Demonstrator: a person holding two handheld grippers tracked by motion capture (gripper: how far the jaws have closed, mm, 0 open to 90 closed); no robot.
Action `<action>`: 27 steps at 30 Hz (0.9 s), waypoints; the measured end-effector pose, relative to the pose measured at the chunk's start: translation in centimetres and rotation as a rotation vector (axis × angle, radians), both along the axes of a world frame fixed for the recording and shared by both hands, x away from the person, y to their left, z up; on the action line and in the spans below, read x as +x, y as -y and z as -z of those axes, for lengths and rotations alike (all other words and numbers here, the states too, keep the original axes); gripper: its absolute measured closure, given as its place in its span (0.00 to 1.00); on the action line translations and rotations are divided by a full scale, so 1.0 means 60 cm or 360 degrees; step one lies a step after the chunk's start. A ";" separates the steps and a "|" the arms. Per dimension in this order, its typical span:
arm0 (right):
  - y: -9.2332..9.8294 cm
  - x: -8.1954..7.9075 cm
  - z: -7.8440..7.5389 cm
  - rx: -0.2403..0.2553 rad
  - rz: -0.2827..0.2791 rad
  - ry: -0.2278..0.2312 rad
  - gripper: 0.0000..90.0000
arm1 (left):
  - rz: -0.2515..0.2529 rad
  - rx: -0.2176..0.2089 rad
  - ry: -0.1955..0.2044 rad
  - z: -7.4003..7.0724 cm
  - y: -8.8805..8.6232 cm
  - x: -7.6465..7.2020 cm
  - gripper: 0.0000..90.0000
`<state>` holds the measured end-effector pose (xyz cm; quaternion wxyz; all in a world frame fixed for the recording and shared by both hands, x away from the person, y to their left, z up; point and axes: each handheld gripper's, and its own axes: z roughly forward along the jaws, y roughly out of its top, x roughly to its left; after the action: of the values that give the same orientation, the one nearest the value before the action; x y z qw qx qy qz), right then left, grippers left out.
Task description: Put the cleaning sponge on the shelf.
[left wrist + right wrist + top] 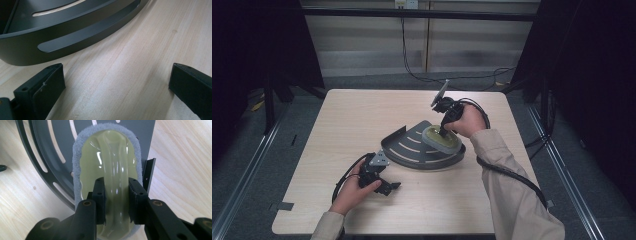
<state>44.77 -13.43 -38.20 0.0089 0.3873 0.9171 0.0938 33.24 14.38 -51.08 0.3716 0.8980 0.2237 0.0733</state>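
A dark corner rack (412,150) with slotted floor lies in the middle of the table. A scrubbing pad (441,139) with a pale green plastic top and grey fibre rim rests over the rack's right side. My right gripper (116,200) is shut on the raised green handle of the scrubbing pad (110,167), one pad on each side. In the high view the right gripper (443,131) points steeply down onto it. My left gripper (387,187) rests low on the table at the front left, open with bare wood between its fingers (45,87). The rack's curved wall (65,37) lies just beyond them.
The pale wooden table (362,115) has free surface at the back, left and front. Black cables trail from both grippers, and another runs down the back wall (404,45). Dark frame posts (269,100) flank the table.
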 end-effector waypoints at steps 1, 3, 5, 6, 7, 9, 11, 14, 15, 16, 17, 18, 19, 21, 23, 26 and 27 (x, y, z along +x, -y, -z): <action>0.000 0.000 0.002 0.0004 0.0011 0.0003 0.79 | 0.0000 0.0000 0.0000 0.000 0.000 0.000 0.00; 0.001 0.002 0.005 0.0008 0.0023 0.0014 0.79 | 0.0000 0.0000 0.0000 0.000 0.000 0.000 0.00; 0.001 0.002 0.007 0.0023 0.0065 0.0023 0.79 | 0.0000 0.0000 -0.0001 0.000 0.000 0.000 0.00; 0.002 0.003 0.008 0.0028 0.0060 0.0021 0.79 | 0.0000 0.0000 -0.0001 0.000 0.000 0.000 0.00; 0.003 0.003 0.009 0.0019 0.0062 0.0014 0.79 | 0.0000 0.0000 -0.0001 0.000 0.000 0.000 0.00; 0.003 0.003 0.011 0.0016 0.0067 0.0024 0.79 | 0.0000 0.0000 0.0000 0.000 0.000 0.000 0.00; 0.005 0.003 0.013 0.0017 0.0076 0.0017 0.79 | 0.0000 0.0000 0.0000 0.000 0.000 0.000 0.00; 0.004 0.002 0.015 0.0002 0.0111 0.0010 0.79 | 0.0000 0.0001 -0.0001 0.000 0.000 0.000 0.00; 0.003 0.002 0.017 -0.0004 0.0127 0.0006 0.79 | 0.0000 0.0001 -0.0001 0.000 0.000 0.000 0.00; 0.003 0.002 0.017 -0.0004 0.0127 0.0006 0.79 | 0.0000 0.0001 -0.0001 0.000 0.000 0.000 0.00; 0.004 0.003 0.020 -0.0006 0.0137 0.0001 0.79 | 0.0000 0.0001 -0.0001 0.000 0.000 0.000 0.00; 0.004 0.003 0.021 -0.0007 0.0136 0.0002 0.79 | -0.0001 0.0001 -0.0001 0.000 0.000 0.000 0.00; 0.005 0.003 0.022 -0.0014 0.0137 0.0003 0.79 | -0.0001 0.0001 -0.0001 0.000 0.000 0.000 0.00; 0.006 0.003 0.025 -0.0007 0.0144 0.0001 0.78 | 0.0000 0.0001 -0.0001 0.000 0.000 0.000 0.00; 0.005 0.003 0.027 -0.0007 0.0155 -0.0001 0.78 | 0.0000 0.0001 -0.0001 0.000 0.000 0.000 0.00; 0.006 0.003 0.031 -0.0019 0.0144 -0.0008 0.78 | -0.0003 0.0003 0.0002 0.000 0.000 0.000 0.00; 0.006 0.003 0.033 -0.0018 0.0147 -0.0010 0.78 | -0.0003 0.0003 0.0003 0.000 0.000 0.000 0.00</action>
<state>44.95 -13.77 -40.21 0.0125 0.4295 0.8988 0.0870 33.24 14.38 -51.08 0.3709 0.8982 0.2240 0.0749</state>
